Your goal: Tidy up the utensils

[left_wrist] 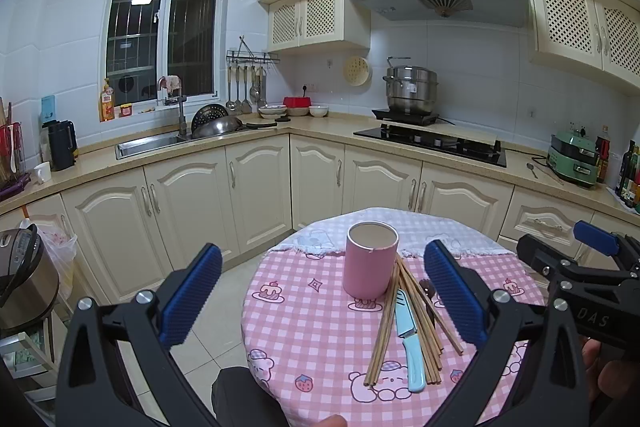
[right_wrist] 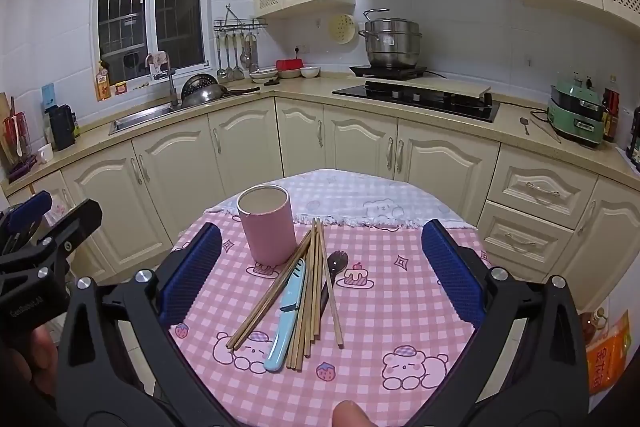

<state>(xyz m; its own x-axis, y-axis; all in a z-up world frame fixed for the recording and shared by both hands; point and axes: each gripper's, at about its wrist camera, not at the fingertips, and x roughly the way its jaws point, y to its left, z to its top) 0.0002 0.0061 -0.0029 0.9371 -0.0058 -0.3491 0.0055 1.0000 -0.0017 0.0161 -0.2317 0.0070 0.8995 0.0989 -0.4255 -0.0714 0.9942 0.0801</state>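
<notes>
Both tools are spread wide and empty, and the chopsticks point(right_wrist: 310, 291) with the blue knife point(right_wrist: 286, 315) lie lengthwise dead ahead of the right tool point(right_wrist: 320, 273), just beside the pink holder point(right_wrist: 267, 227).

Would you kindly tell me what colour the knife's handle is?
Light blue; the knife handle shows best in the right wrist view.

Left gripper point(left_wrist: 320, 291) jaws wide, empty; pink cup point(left_wrist: 370, 261) upright on table point(left_wrist: 304, 327), chopsticks point(left_wrist: 404, 323), knife point(left_wrist: 409, 341) beside.
</notes>
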